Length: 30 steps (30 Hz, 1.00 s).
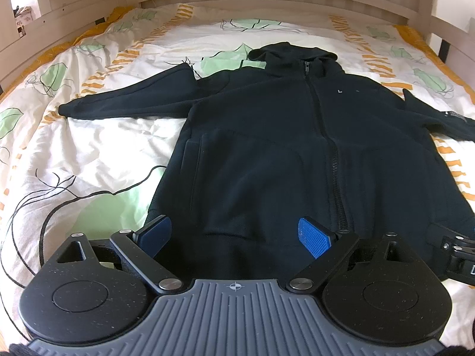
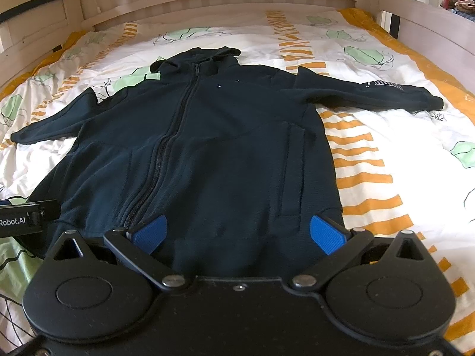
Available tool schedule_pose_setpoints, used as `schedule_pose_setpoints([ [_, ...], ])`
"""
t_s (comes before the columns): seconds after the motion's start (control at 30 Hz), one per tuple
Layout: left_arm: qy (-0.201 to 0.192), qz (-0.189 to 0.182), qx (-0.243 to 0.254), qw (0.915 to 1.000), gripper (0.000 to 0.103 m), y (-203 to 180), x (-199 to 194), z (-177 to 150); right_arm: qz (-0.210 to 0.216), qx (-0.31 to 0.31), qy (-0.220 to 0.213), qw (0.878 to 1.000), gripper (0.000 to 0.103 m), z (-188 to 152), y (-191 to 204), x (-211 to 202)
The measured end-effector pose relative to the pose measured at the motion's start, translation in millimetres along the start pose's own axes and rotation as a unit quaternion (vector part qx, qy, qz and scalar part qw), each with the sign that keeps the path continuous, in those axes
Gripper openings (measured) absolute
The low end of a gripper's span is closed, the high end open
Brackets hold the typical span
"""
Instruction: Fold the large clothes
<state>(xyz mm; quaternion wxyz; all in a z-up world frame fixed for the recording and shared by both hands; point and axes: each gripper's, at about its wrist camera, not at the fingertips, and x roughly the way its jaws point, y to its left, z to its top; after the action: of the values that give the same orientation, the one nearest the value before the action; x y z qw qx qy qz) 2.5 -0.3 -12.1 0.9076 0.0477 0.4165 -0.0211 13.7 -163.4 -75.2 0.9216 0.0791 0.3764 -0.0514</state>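
Note:
A black zip-up hoodie (image 1: pixel 267 136) lies flat and face up on the bed, hood at the far end, both sleeves spread out to the sides; it also shows in the right wrist view (image 2: pixel 213 136). My left gripper (image 1: pixel 234 234) is open and empty, hovering over the hoodie's bottom hem, left of the zipper. My right gripper (image 2: pixel 237 231) is open and empty over the hem, right of the zipper. The right gripper's body shows at the left view's right edge (image 1: pixel 457 252); the left gripper's body shows at the right view's left edge (image 2: pixel 23 219).
The bed has a white quilt (image 1: pixel 98 148) with green leaves and orange stripes. A pale wooden headboard (image 1: pixel 267 0) and side rails (image 2: pixel 430 26) enclose it. A black cable (image 1: pixel 44 207) lies on the quilt at the left.

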Motion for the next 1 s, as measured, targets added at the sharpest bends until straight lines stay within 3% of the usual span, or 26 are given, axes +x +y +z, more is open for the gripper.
schedule_pose_setpoints([
  [0.57, 0.005, -0.005, -0.003, 1.0000, 0.093, 0.2, 7.1, 3.0, 0.002, -0.001, 0.005, 1.000, 0.102, 1.7, 0.1, 4.5],
  [1.0, -0.004, -0.005, -0.011, 0.9999, 0.093, 12.2, 23.9, 34.7, 0.026, 0.008, 0.005, 1.000, 0.102, 26.2, 1.4, 18.4],
])
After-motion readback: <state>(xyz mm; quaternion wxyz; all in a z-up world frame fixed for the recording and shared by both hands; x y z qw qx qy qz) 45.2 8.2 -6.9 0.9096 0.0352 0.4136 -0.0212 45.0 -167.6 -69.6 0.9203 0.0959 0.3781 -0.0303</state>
